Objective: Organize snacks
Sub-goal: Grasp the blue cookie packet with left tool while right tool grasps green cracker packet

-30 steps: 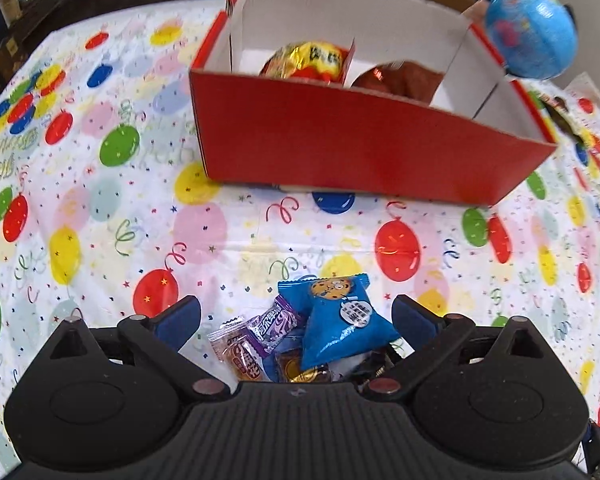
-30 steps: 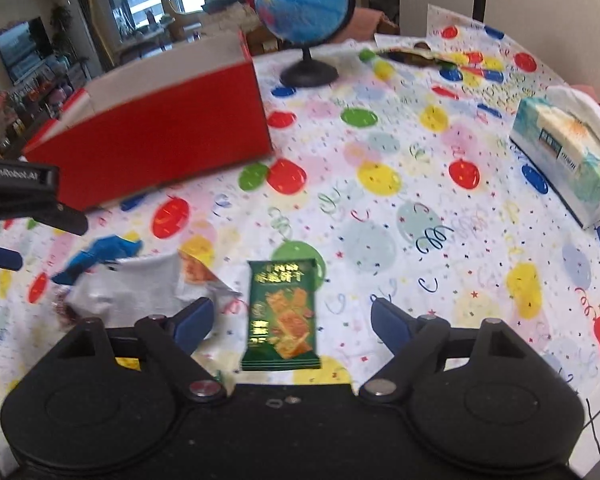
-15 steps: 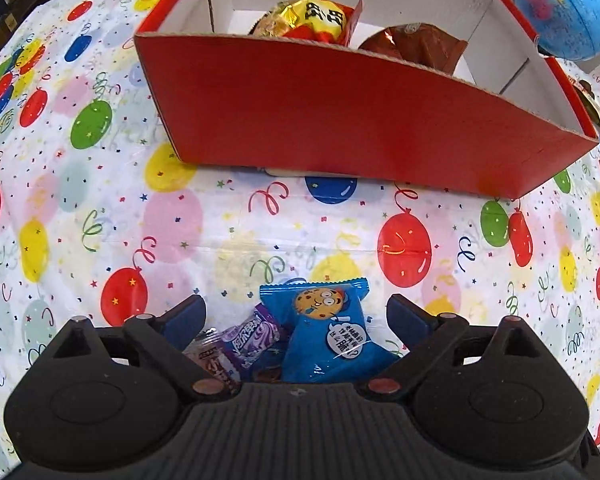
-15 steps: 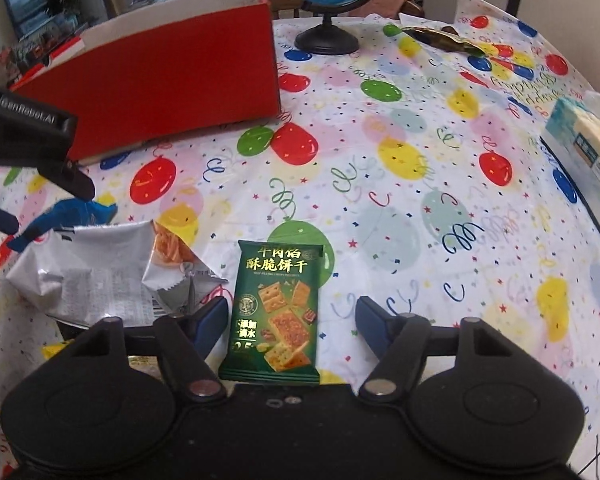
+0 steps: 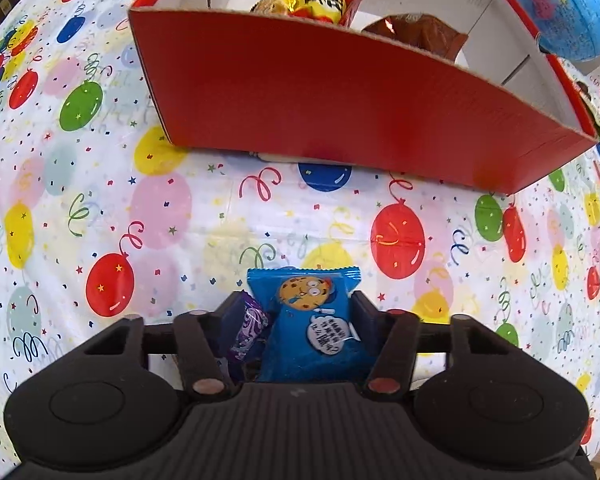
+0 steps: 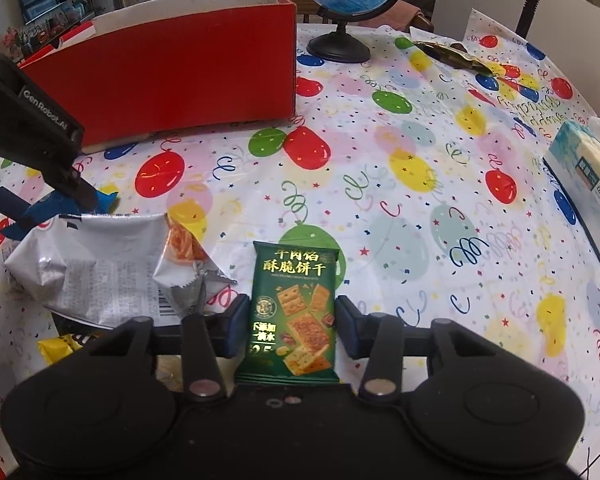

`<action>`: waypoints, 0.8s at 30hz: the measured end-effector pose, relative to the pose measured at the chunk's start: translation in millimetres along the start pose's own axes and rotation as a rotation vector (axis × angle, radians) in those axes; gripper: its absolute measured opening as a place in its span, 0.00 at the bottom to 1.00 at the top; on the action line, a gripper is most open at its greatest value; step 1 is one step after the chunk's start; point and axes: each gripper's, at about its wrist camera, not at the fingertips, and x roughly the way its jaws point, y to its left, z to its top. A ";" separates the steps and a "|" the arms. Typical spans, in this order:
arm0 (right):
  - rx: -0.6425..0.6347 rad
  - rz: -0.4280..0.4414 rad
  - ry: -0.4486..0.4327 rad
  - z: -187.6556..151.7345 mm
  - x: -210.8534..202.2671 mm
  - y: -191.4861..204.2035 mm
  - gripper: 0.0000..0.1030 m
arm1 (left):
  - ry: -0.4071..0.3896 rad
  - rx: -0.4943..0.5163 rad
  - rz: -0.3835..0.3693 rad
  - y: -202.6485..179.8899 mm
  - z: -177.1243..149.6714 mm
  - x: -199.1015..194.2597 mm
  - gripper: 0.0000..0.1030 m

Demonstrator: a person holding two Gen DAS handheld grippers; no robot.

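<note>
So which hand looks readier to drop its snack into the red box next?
Probably the left. The left gripper is closed on the blue cookie packet and faces the red box straight ahead. The right gripper, on the green cracker packet, has the box farther off to its left.

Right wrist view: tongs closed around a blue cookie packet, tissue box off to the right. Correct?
Not quite. In the right wrist view the right tongs close around a green cracker packet, not a blue one. The blue cookie packet sits in the left tongs, per the left wrist view. The tissue box is to the right.
</note>
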 end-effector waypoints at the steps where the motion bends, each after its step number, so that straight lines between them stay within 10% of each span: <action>1: 0.001 -0.003 -0.002 -0.3 -0.2 -0.7 0.42 | -0.003 -0.002 -0.006 1.3 0.1 -2.0 0.40; 24: 0.085 0.052 -0.162 22.3 -83.0 -3.4 0.42 | -0.167 0.031 -0.123 27.6 -25.1 -92.2 0.35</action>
